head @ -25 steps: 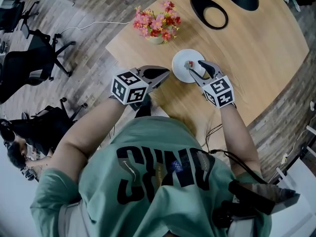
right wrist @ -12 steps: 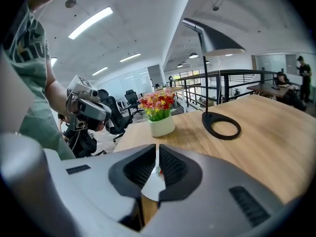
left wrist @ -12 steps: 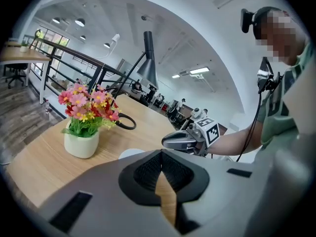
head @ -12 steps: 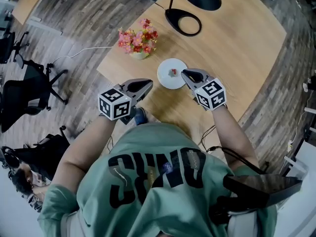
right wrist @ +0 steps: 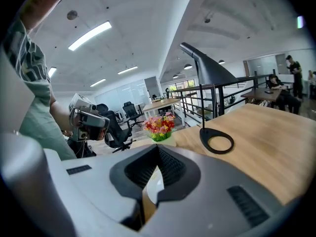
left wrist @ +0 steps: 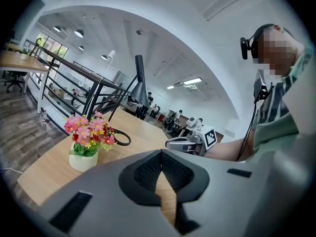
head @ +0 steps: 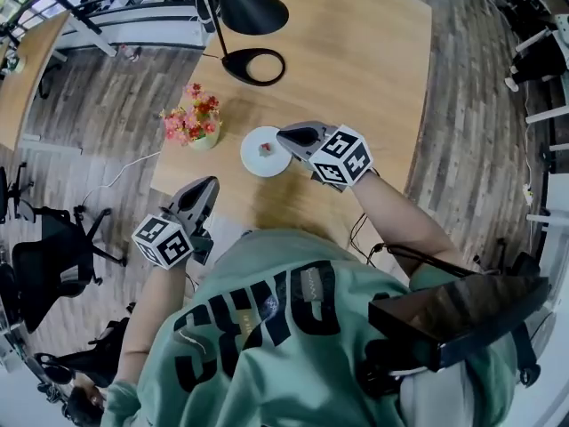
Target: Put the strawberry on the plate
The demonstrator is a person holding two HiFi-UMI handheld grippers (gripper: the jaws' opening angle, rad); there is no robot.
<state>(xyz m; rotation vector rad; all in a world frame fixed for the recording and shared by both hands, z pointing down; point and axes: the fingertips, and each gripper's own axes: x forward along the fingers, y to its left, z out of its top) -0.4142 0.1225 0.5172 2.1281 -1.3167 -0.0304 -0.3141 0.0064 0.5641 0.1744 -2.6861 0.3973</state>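
Strawberry (head: pixel 264 150) on plate (head: pixel 252 161); plate on table (head: pixel 356 52) toward its near edge. Flower pot (head: pixel 199 128) just left of plate, lamp base (head: pixel 253 66) behind both. Right gripper (head: pixel 284 135) at plate's right rim; left gripper (head: pixel 210 185) well apart, by table's near-left corner

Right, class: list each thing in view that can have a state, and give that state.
strawberry, lying on the plate
plate, flat on the table
flower pot, upright
desk lamp, standing
left hand-held gripper, shut, empty
right hand-held gripper, shut, empty
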